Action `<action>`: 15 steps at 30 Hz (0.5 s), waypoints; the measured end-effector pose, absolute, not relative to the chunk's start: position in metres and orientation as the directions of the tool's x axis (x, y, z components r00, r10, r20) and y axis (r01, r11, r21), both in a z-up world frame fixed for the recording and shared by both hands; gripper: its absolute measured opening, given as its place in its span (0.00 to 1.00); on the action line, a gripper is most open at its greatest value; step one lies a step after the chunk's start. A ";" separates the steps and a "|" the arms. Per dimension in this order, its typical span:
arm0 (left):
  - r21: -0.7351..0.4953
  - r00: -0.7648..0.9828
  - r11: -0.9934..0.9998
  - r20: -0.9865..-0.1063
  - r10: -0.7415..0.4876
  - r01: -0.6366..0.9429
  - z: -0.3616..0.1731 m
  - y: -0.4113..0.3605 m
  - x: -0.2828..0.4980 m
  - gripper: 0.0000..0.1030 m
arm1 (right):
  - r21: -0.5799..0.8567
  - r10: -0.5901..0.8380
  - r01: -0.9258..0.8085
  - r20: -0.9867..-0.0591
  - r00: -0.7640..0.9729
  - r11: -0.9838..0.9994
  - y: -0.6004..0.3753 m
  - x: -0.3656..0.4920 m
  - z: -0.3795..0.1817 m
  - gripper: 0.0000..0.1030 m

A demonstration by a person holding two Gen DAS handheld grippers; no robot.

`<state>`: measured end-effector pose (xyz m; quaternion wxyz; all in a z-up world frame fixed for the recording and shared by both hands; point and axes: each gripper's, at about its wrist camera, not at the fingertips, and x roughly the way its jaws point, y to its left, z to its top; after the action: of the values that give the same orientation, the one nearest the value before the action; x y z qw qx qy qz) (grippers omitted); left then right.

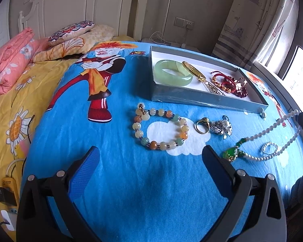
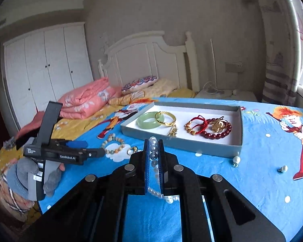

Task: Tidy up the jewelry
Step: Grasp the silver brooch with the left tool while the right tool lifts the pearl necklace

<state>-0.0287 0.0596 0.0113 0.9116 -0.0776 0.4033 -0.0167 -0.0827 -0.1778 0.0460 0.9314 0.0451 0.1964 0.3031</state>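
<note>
Left wrist view: the left tool (image 1: 150, 157) gapes released at bottom centre, empty; the pearl necklace (image 1: 272, 129) trails off right.

Right wrist view: the right tool (image 2: 154, 151), centre, clenches that necklace's pearls. Next: carry it into the tray (image 2: 183, 140) just beyond.

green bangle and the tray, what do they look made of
Green bangle: looks like jade or glass, pale, translucent, smooth and glossy. Tray: seems to be cardboard, thin straight grey-blue walls with a matte white inside.
</note>
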 end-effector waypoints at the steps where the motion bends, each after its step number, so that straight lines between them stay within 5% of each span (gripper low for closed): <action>1: -0.154 0.675 0.988 -0.732 -0.093 -0.031 0.011 0.059 -0.029 0.97 | 0.238 0.595 -0.545 -0.303 0.745 0.804 -0.187 -0.084 0.047 0.09; 7: -0.134 0.680 0.991 -0.728 -0.084 -0.022 0.013 0.055 -0.030 0.97 | 0.423 0.647 -0.541 -0.155 0.747 0.727 -0.234 -0.088 0.046 0.09; 15: 0.039 0.720 0.969 -0.677 -0.153 0.243 0.025 0.001 -0.028 0.96 | 0.468 0.680 -0.553 -0.154 0.717 0.689 -0.244 -0.087 0.045 0.09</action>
<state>-0.0282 0.0009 0.0254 0.9252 0.0625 0.3587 -0.1069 -0.0871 -0.2444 0.0451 0.9051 0.1986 0.1596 0.3404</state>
